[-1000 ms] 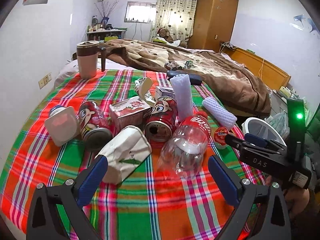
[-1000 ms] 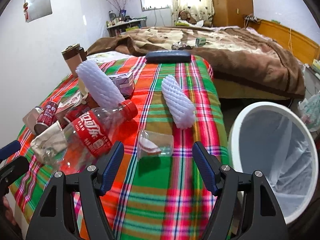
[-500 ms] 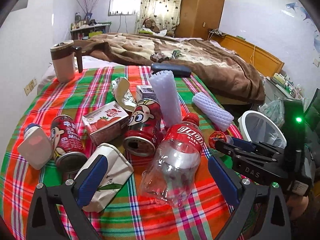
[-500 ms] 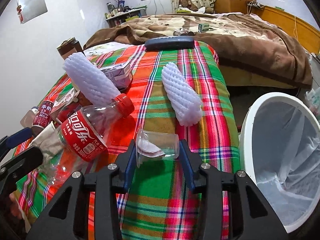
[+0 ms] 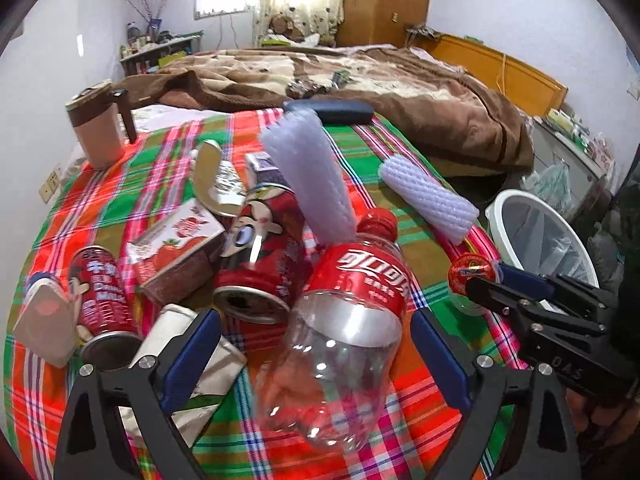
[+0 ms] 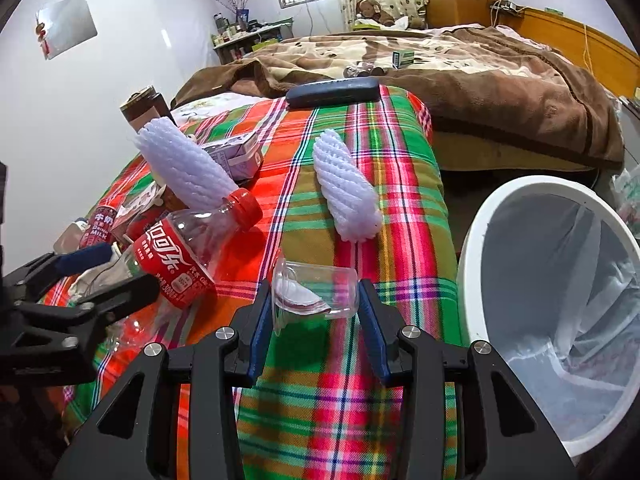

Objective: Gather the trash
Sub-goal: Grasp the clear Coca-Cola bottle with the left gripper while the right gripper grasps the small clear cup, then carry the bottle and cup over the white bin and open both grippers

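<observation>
Change since a second ago is plain on the right side: the right claw (image 6: 316,312), which then stood wide apart short of the clear plastic cup (image 6: 314,294), has since clenched on it, one blue finger (image 6: 259,322) pressed to the cup's mouth end and the other to its base. The cup lies on its side just above the plaid blanket (image 6: 360,400), its long axis running left to right across the claw, open rim pointing left toward the cola bottle (image 6: 188,252), with a torn red-and-white seal inside. In the left wrist view the same cup shows only as a red lid patch (image 5: 470,276) at the tip of the right claw's fingers. The left claw (image 5: 316,356) has moved forward over the past second, staying spread wide; its blue fingers (image 5: 192,356) now straddle the bottle's clear base without touching it. That bottle lies with its long axis running away from the left claw, red cap pointing toward the far side of the bed and resting against a white foam net sleeve (image 5: 308,176). A second foam sleeve (image 6: 346,190) lies alone just beyond the cup. The white bin (image 6: 472,240), lined with a thin bag, stands beside the bed at the right.
</observation>
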{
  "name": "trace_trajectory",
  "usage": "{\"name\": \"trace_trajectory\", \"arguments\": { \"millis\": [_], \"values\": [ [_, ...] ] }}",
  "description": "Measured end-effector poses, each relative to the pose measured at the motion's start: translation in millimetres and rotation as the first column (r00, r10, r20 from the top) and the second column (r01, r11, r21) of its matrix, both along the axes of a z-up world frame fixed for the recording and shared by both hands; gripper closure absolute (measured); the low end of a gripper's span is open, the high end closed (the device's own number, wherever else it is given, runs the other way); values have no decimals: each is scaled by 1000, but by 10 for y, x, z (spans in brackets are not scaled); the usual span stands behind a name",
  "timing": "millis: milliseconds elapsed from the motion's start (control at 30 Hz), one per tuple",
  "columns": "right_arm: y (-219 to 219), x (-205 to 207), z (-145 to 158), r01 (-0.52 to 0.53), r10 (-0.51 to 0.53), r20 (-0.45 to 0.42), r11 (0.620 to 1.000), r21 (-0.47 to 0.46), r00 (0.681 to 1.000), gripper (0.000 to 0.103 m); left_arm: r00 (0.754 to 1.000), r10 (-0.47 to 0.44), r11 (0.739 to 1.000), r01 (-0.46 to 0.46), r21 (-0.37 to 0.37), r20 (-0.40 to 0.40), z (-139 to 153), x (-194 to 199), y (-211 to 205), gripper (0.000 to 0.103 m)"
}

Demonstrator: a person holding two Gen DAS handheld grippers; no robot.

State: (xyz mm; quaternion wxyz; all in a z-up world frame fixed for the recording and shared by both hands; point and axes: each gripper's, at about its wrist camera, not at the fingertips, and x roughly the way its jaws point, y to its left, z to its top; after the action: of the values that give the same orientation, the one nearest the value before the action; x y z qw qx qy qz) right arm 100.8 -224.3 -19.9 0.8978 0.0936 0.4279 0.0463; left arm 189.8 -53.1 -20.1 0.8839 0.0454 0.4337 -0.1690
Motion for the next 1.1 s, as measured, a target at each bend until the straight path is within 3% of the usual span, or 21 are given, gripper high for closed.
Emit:
{"name": "trace_trajectory", "arguments": {
  "millis": [133, 567, 1100],
  "values": [
    [-34, 7, 17, 9, -9, 7, 1000, 13, 1000, 61, 999, -24, 1000, 24, 7, -43, -80, 63, -95, 13],
    [-111, -1, -23, 21, -21, 8, 999, 30, 1000, 61, 998, -23, 1000, 24, 16, -52, -118, 19, -211, 39],
    [-85, -117, 53, 21, -22, 41, 999, 25, 999, 61, 1000, 15, 999, -15, -51, -9, 8, -278, -63, 39]
  ]
}}
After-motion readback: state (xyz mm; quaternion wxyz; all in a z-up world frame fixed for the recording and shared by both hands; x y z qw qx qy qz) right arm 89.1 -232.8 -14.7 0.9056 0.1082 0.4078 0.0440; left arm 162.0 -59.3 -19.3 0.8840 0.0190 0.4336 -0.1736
